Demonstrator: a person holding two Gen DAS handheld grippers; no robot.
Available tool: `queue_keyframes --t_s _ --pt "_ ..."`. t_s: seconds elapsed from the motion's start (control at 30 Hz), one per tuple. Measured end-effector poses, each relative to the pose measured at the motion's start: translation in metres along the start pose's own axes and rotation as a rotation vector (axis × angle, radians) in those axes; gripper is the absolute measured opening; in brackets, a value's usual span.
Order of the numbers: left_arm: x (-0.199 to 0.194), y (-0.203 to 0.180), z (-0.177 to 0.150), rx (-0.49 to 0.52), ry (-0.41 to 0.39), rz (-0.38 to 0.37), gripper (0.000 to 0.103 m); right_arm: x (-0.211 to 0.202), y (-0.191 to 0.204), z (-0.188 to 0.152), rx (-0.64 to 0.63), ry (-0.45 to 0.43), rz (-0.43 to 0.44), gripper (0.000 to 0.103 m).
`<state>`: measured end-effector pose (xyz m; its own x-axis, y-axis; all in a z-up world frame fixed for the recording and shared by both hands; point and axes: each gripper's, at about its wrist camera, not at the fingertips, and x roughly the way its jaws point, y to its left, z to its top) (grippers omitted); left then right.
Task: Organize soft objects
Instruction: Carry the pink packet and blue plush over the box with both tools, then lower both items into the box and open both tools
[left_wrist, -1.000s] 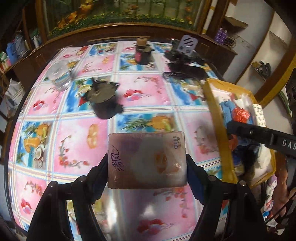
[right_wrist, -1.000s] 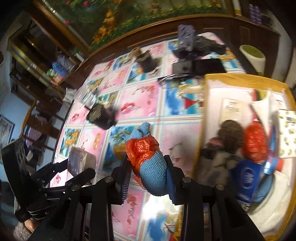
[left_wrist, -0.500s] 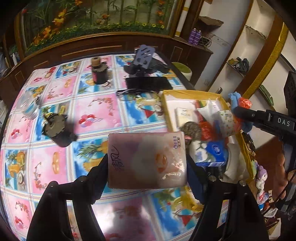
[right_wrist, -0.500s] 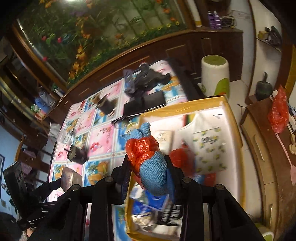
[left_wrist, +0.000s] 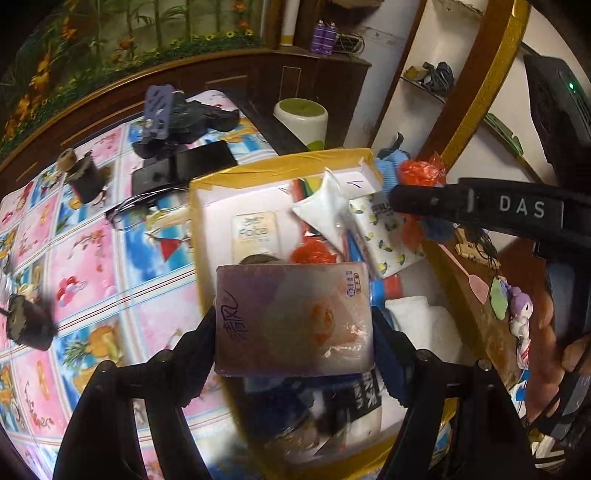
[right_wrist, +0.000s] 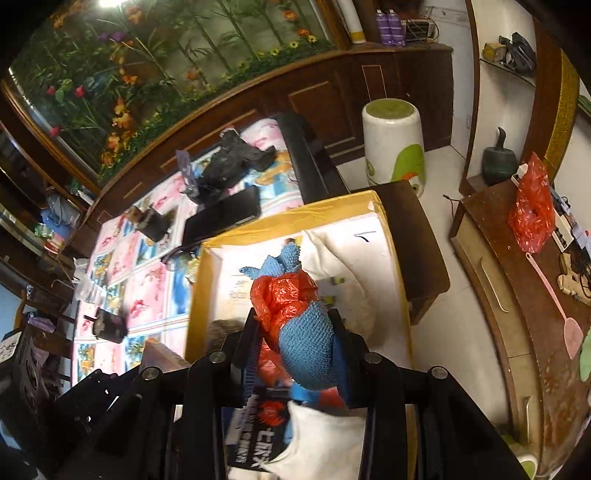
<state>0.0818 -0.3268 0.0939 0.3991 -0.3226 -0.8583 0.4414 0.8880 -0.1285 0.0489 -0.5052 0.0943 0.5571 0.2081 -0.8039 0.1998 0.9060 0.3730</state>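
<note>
Red bag (right_wrist: 532, 206), right view only.

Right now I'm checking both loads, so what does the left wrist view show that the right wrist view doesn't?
Only the left wrist view: the tissue pack face-on in the left gripper, and a lemon-print pack.
Only the right wrist view: the blue cloth with red plastic close up in the right gripper, and a pink swatter.
Both: the yellow-rimmed box.

One box (left_wrist: 207, 184), two tools, two purple bottles (left_wrist: 324, 37).
</note>
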Motion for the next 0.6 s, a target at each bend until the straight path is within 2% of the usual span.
queue_keyframes --t_s 0.2,0.4,0.6 --pt "0.02 -0.01 0.005 -0.005 0.026 -0.009 0.075 0.021 0.001 0.0 -0.02 0.034 -0.001 0.036" --pt "0.014 -0.013 -0.004 -0.001 0.006 -0.037 0.076 0.038 0.012 0.005 -0.054 0.046 -0.002 0.036" --pt "0.002 -0.012 -0.017 -0.001 0.006 -0.07 0.076 0.054 0.028 0.015 -0.059 0.059 0.039 0.039"
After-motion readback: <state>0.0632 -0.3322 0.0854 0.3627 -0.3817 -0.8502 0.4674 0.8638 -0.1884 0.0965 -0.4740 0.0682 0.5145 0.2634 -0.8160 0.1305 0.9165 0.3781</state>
